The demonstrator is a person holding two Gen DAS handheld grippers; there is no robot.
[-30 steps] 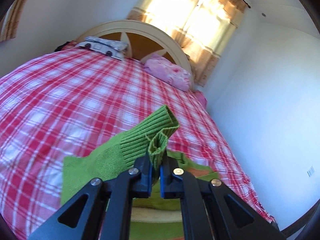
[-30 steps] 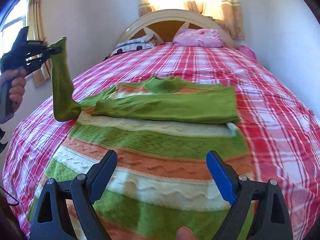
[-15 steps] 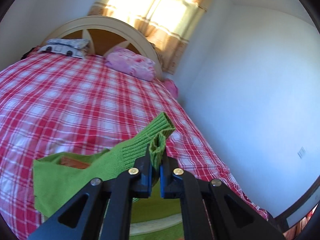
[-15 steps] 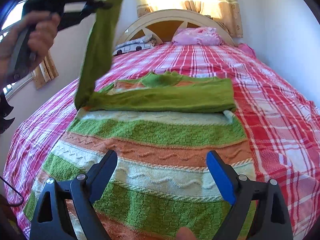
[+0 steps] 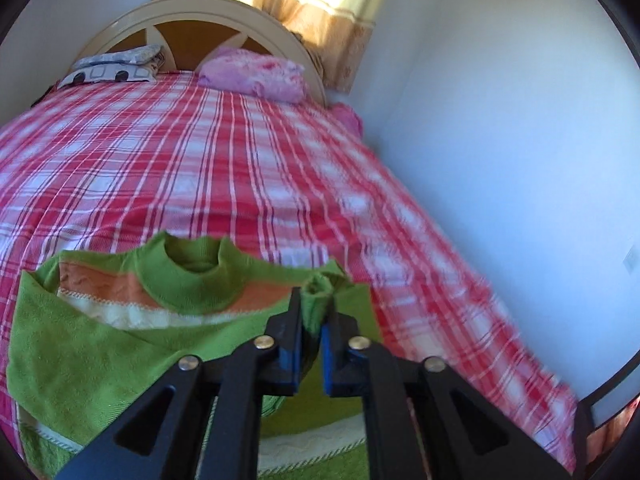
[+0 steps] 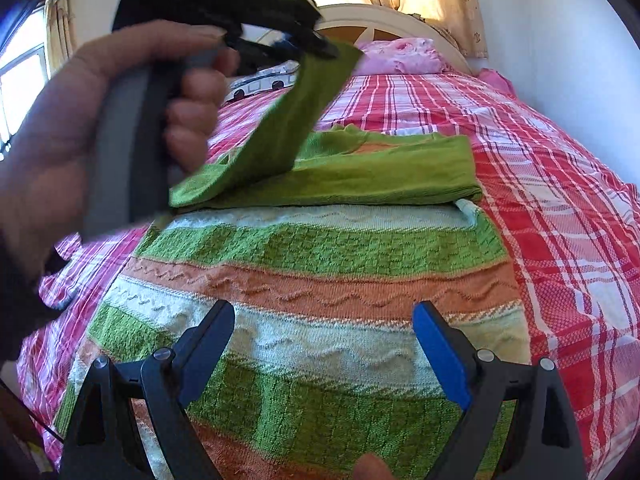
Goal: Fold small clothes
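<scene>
a small striped sweater (image 6: 320, 280) in green, orange and cream lies flat on a bed, its hem nearest the right wrist camera and its green collar (image 5: 188, 276) toward the headboard. one green sleeve (image 6: 380, 176) is already folded flat across the chest. the other sleeve (image 6: 288, 128) is lifted off the bed, slanting up from the shoulder to the left claw (image 5: 314, 312). its ribbed cuff (image 5: 318, 300) sits bunched between the blue pads, and the jaws are just starting to open, with the cuff still pinched between them. a hand (image 6: 80, 152) grips that tool's grey handle, filling the left side of the right camera's view and hiding part of the bed behind it.

the right claw (image 6: 324, 340) hovers low over the sweater's hem, its jaws spread wide and holding nothing.

the bedspread (image 5: 200, 168) is red, pink and white plaid, slightly wrinkled. at the head stands a cream arched headboard (image 5: 208, 12) with brown panels. against it rest a pink pillow (image 5: 252, 74) and a grey-and-white patterned pillow (image 5: 114, 66). behind is a bright window with tan curtains (image 5: 320, 12). a pale wall (image 5: 500, 140) runs just beside the bed's right edge. another sunlit window (image 6: 20, 80) shows at far left.
</scene>
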